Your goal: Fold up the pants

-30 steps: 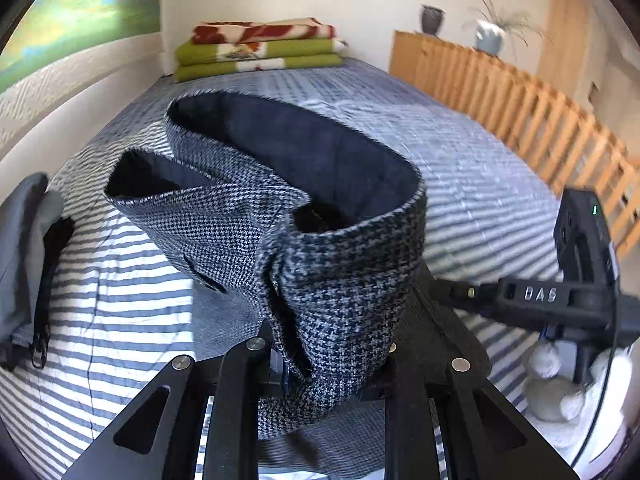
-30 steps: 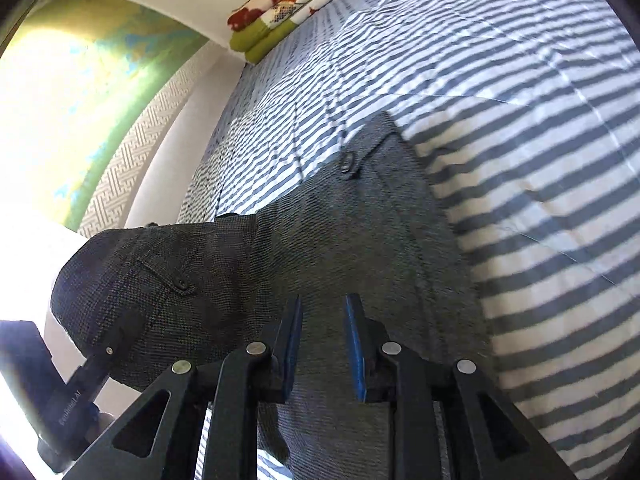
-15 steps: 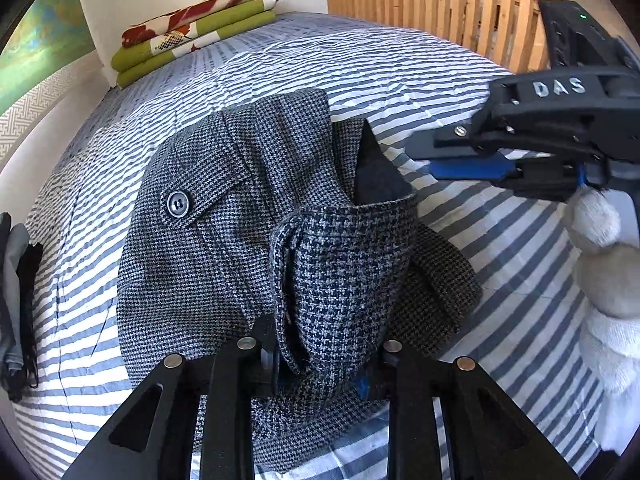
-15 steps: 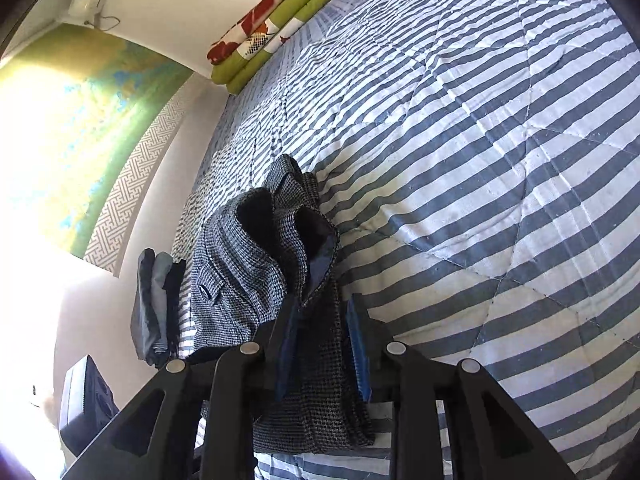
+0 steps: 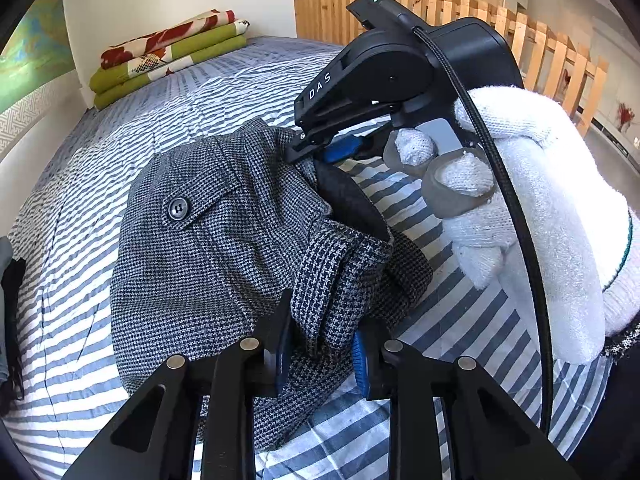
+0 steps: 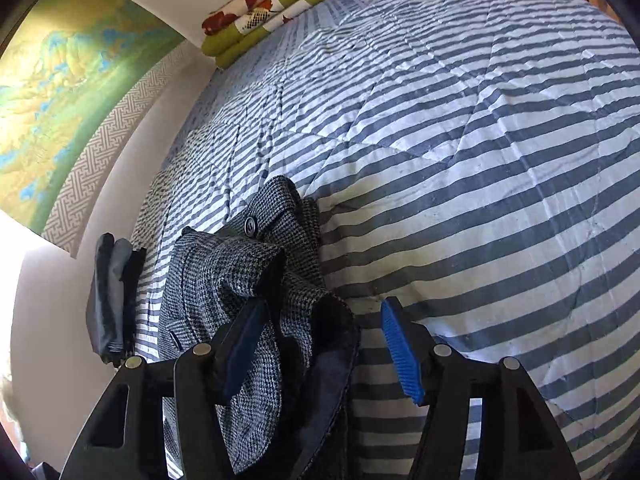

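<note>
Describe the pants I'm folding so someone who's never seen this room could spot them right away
Find the striped bed; folded blankets lie at its far end. The pants sit in a heap at its near end, between the two tools, beside some dark clothes at the edge. Only the pants are grey houndstooth with a dark button.

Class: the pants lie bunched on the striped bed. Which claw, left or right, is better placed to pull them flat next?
Left, probably. The left claw is shut on the pants at a bunched fold; the right claw is open, gripping nothing.
</note>
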### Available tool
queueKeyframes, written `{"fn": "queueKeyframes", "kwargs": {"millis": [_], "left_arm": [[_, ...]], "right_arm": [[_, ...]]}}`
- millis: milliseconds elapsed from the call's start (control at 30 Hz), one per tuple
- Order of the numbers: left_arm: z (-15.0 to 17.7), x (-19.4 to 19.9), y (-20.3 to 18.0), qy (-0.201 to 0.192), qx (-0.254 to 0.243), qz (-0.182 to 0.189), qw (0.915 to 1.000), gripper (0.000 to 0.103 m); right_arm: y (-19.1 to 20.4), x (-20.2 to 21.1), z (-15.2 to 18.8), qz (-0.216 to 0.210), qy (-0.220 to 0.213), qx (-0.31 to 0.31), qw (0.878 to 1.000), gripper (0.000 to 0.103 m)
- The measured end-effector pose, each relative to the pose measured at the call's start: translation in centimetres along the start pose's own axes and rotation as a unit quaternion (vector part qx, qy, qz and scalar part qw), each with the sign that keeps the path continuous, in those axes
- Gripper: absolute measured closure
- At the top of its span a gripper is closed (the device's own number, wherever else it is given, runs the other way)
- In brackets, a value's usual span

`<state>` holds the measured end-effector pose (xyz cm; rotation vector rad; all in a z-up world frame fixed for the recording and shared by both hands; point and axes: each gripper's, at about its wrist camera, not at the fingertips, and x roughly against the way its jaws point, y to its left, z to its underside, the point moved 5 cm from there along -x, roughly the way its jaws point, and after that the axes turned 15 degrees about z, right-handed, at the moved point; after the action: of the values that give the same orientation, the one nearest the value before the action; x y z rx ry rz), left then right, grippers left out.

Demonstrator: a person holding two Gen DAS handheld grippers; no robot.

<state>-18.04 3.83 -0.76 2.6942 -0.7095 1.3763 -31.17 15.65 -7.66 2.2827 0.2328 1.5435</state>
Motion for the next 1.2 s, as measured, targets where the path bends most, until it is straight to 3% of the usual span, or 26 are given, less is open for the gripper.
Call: {"fn": "queueKeyframes", "kwargs": {"millis": [67, 233, 300, 333, 400, 467, 500, 600, 733, 767, 867, 933, 967, 1033, 1100, 1200], "left_arm": [[0.3, 1.1, 0.1, -0.015, 0.011, 0.002, 0.9998, 0.079], [-0.5, 2.9, -0.3, -0.055, 0.004, -0.021, 0.9983, 0.078], [-0.9, 2.3, -0.6, -0.050, 0.026, 0.004, 0.9984, 0.067], [-0.7, 1.7, -0.8, -0.029, 0.045, 0.029, 0.9982, 0.056], [0.1, 1.6, -2.0, -0.008, 0.060, 0.064, 0.9961, 0.056], [1.3, 2.9, -3.0, -0.007, 0.041, 0.072, 0.9965, 0.055], [1.9, 3.6, -2.9, -0.008, 0.034, 0.075, 0.9965, 0.055], [3.1, 6.6, -0.4, -0.020, 0.055, 0.067, 0.9961, 0.056], [4.2, 9.5, 6.7, -0.039, 0.119, 0.020, 0.9919, 0.060], [4.3, 9.8, 8.0, -0.043, 0.137, 0.017, 0.9895, 0.065], [3.5, 9.7, 11.7, -0.058, 0.163, 0.020, 0.9848, 0.068], [3.2, 8.1, 12.7, -0.045, 0.165, 0.052, 0.9839, 0.068], [3.6, 6.1, 12.8, -0.010, 0.166, 0.072, 0.9834, 0.068], [5.7, 3.6, 11.9, 0.050, 0.153, 0.073, 0.9842, 0.068], [6.0, 3.6, 11.4, 0.053, 0.125, 0.063, 0.9888, 0.068], [4.4, 6.1, 11.7, 0.013, 0.146, 0.099, 0.9843, 0.068]], "right_arm": [[1.1, 0.2, 0.0, -0.009, 0.000, 0.021, 1.000, 0.089], [6.8, 3.9, -1.4, -0.033, -0.057, 0.110, 0.992, 0.092], [8.4, 5.5, -2.1, -0.049, -0.095, 0.146, 0.983, 0.092], [8.8, 5.3, -2.7, -0.049, -0.108, 0.155, 0.981, 0.092], [7.6, 2.9, -3.8, 0.000, -0.087, 0.154, 0.984, 0.091], [4.8, 0.5, -4.5, 0.043, -0.034, 0.135, 0.989, 0.085], [3.2, 0.4, -4.6, 0.054, -0.028, 0.115, 0.991, 0.081], [-0.2, 3.2, -4.7, 0.030, -0.060, 0.061, 0.996, 0.078], [1.5, 7.4, -2.4, 0.008, -0.106, 0.096, 0.990, 0.078], [2.5, 7.9, -1.4, -0.001, -0.108, 0.112, 0.988, 0.078], [5.7, 7.8, 1.8, 0.001, -0.103, 0.166, 0.981, 0.078], [6.9, 6.7, 3.9, 0.021, -0.093, 0.194, 0.976, 0.078], [7.0, 6.0, 5.0, 0.034, -0.087, 0.206, 0.974, 0.078], [6.4, 3.8, 7.3, 0.067, -0.063, 0.229, 0.969, 0.078], [5.3, 1.3, 9.0, 0.102, -0.026, 0.251, 0.962, 0.078], [5.3, 2.7, 8.4, 0.074, -0.031, 0.243, 0.967, 0.078]]}}
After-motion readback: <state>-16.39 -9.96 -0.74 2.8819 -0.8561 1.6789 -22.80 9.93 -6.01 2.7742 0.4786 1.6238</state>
